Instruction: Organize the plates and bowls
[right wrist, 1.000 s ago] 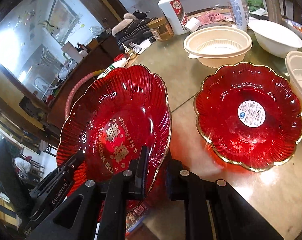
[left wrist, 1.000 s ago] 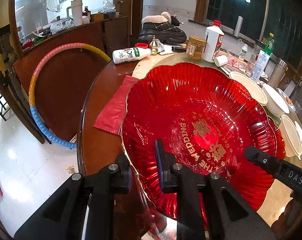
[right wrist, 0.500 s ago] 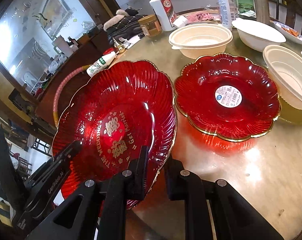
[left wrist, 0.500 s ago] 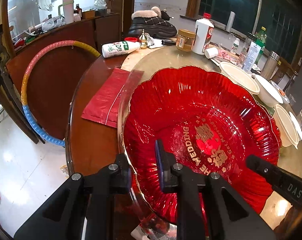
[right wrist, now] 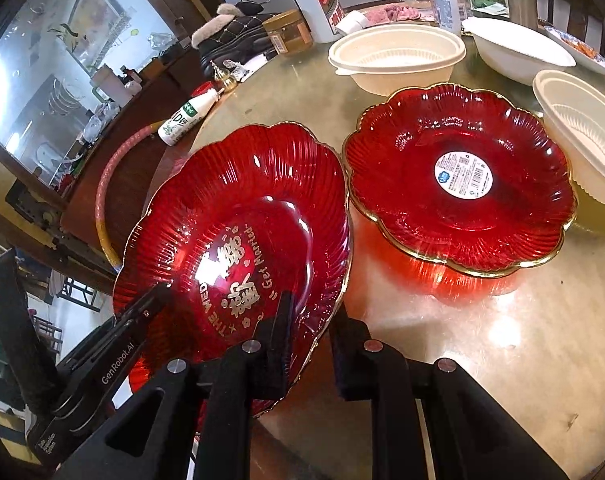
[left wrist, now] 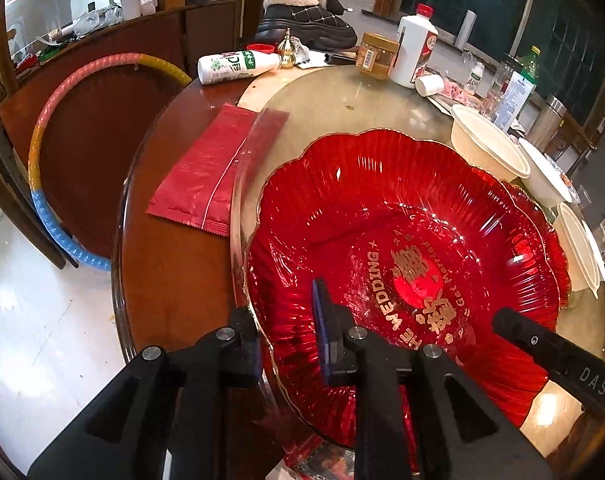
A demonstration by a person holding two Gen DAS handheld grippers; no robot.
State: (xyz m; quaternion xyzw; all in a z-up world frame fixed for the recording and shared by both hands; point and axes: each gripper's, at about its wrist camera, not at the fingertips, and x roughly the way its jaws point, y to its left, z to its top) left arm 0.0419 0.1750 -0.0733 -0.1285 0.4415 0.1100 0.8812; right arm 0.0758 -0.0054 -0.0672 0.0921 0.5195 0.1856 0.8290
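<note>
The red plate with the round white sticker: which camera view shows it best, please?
The right wrist view. There the stickered plate lies flat on the table, whole and unobstructed, beside the wedding plate. The left wrist view shows nothing I can identify as it; the wedding plate fills the frame there.

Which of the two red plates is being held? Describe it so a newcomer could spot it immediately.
Start at the round table with its glass turntable. Two red scalloped plates sit near its front edge; the held plate is the one nearer the edge, pinched at its rim by both tools. It bears gold wedding lettering in its centre, while its neighbour has a white round sticker.
</note>
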